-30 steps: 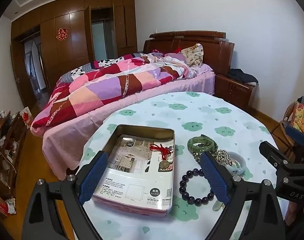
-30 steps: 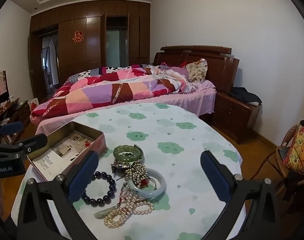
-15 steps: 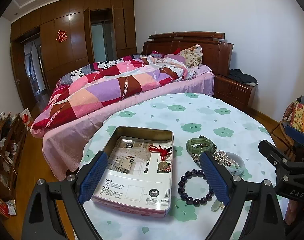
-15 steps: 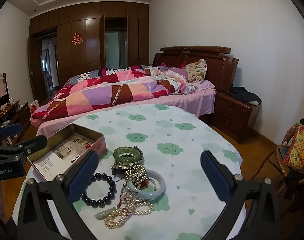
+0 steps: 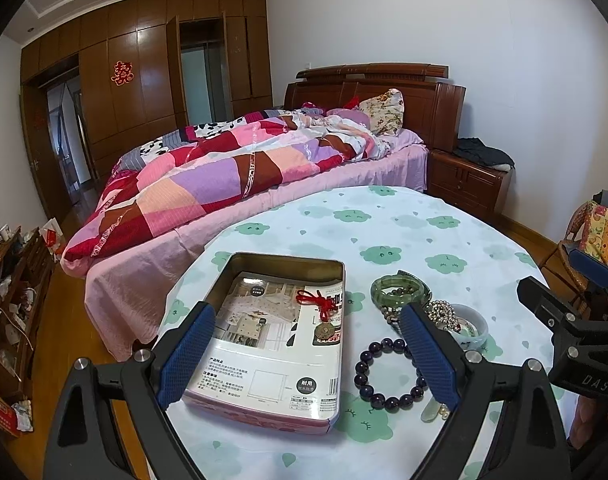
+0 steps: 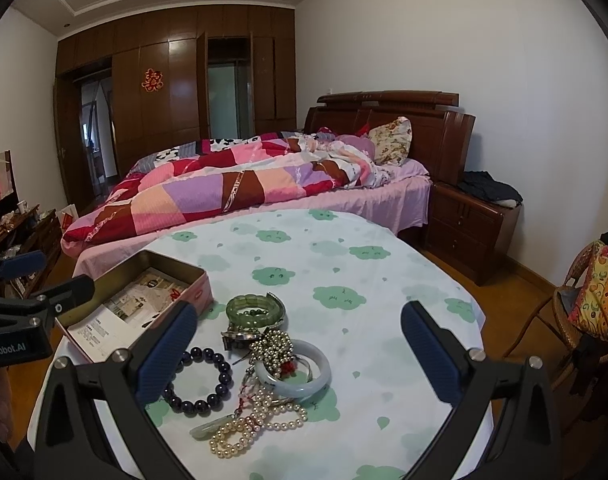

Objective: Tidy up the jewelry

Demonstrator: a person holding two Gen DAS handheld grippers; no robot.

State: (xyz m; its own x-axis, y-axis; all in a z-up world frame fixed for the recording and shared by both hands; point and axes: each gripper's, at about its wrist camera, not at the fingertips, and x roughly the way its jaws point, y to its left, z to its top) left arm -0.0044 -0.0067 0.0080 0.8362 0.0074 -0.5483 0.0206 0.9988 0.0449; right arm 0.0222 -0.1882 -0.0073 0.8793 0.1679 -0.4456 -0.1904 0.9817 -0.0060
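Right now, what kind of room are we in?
A home bedroom, most likely: a made-up bed with a patchwork quilt and wooden headboard, a wall of wooden wardrobes, and a nightstand beside the bed.

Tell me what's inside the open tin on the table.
The tin holds a printed paper sheet lining the bottom, with a red knotted cord charm and bronze medallion on top. Whatever lies under the sheet is covered. No bracelets are inside.

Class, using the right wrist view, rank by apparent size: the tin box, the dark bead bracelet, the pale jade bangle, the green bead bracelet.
1. tin box
2. pale jade bangle and dark bead bracelet: look alike, unranked
3. green bead bracelet, though it lies farther away
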